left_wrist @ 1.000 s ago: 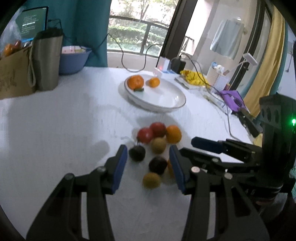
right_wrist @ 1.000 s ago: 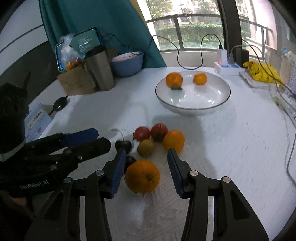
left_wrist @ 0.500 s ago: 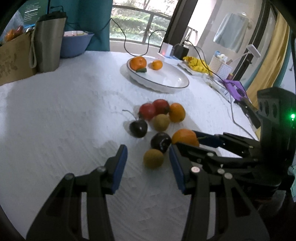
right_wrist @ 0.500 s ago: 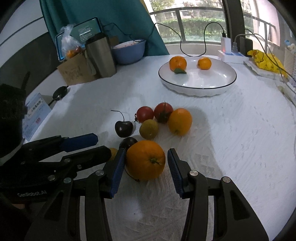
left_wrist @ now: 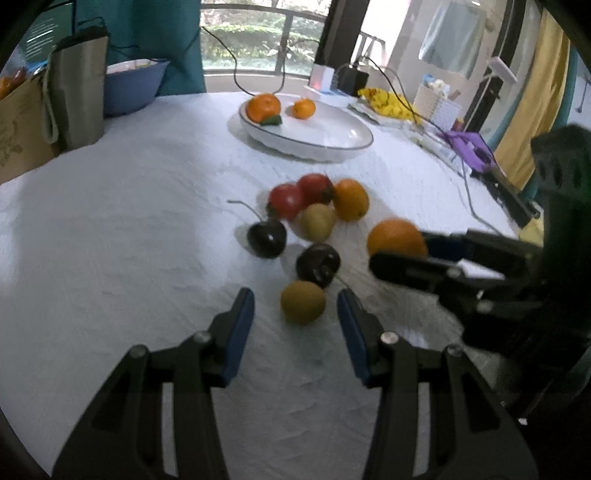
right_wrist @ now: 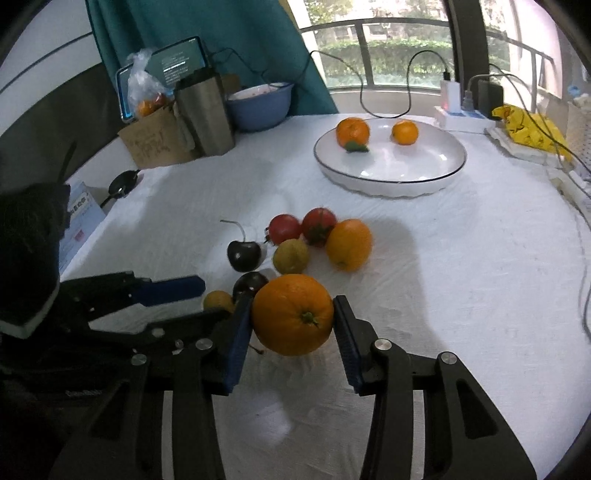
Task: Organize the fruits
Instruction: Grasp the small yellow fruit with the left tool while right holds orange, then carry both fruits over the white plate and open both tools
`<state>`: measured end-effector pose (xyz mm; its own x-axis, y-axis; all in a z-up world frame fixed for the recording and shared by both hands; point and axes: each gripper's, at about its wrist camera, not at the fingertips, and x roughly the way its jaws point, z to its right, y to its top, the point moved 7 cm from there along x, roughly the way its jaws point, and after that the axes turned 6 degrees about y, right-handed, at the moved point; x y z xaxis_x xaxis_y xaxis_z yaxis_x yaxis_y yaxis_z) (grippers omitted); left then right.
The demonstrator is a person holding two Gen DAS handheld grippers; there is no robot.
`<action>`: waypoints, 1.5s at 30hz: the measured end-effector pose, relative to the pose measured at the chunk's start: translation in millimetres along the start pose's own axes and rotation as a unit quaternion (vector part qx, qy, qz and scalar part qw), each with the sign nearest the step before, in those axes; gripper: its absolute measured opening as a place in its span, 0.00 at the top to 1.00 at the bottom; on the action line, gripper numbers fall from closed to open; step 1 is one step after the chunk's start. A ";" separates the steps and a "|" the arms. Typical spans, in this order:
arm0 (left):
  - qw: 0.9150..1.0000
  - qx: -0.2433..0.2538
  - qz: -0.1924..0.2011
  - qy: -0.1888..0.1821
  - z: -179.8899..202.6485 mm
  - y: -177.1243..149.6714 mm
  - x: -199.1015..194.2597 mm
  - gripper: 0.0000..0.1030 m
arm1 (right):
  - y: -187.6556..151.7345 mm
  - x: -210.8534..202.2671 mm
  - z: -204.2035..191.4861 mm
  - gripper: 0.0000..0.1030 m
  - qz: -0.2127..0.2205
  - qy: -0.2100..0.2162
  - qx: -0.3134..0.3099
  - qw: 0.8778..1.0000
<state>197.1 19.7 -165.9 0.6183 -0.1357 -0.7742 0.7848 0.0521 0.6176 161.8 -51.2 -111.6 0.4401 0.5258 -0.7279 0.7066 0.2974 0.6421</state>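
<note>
My counter (right_wrist: 461,280) is spread with a wrinkled white cloth. Beyond its far edge a window (right_wrist: 388,48) with a dark railing looks onto green hedges, and grey daylight comes in through it. A teal curtain (right_wrist: 207,33) hangs to the left of the glass; a dark frame post (left_wrist: 341,33) stands on its right in my left view. Farther right, a yellow curtain (left_wrist: 535,96) hangs down and a pale cloth (left_wrist: 452,40) hangs before a light wall.
</note>
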 end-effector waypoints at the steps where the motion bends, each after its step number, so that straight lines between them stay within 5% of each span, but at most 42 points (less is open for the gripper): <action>1: 1.000 0.005 0.000 0.002 1.2 -0.2 0.6 0.54 | 0.5 -1.8 1.9 0.55 0.002 -0.001 0.002 1.000; 8: 1.000 0.022 -0.003 -0.003 5.9 -1.9 0.7 0.74 | 5.9 -12.7 16.0 0.55 0.013 -0.012 0.011 1.000; 25: 1.000 -0.005 0.023 -0.006 -7.5 15.7 -17.8 0.74 | 33.0 -22.4 25.7 0.55 0.027 -0.025 -0.001 0.999; 45: 0.996 0.013 0.082 -0.021 5.9 84.5 -22.6 0.74 | 78.2 -29.1 45.1 0.55 0.044 -0.041 -0.012 0.998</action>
<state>249.2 21.4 -95.4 0.7353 -0.1693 -0.6562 0.6715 0.0513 0.7392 229.2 -79.2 -51.1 0.5451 0.4841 -0.6845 0.6500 0.2716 0.7097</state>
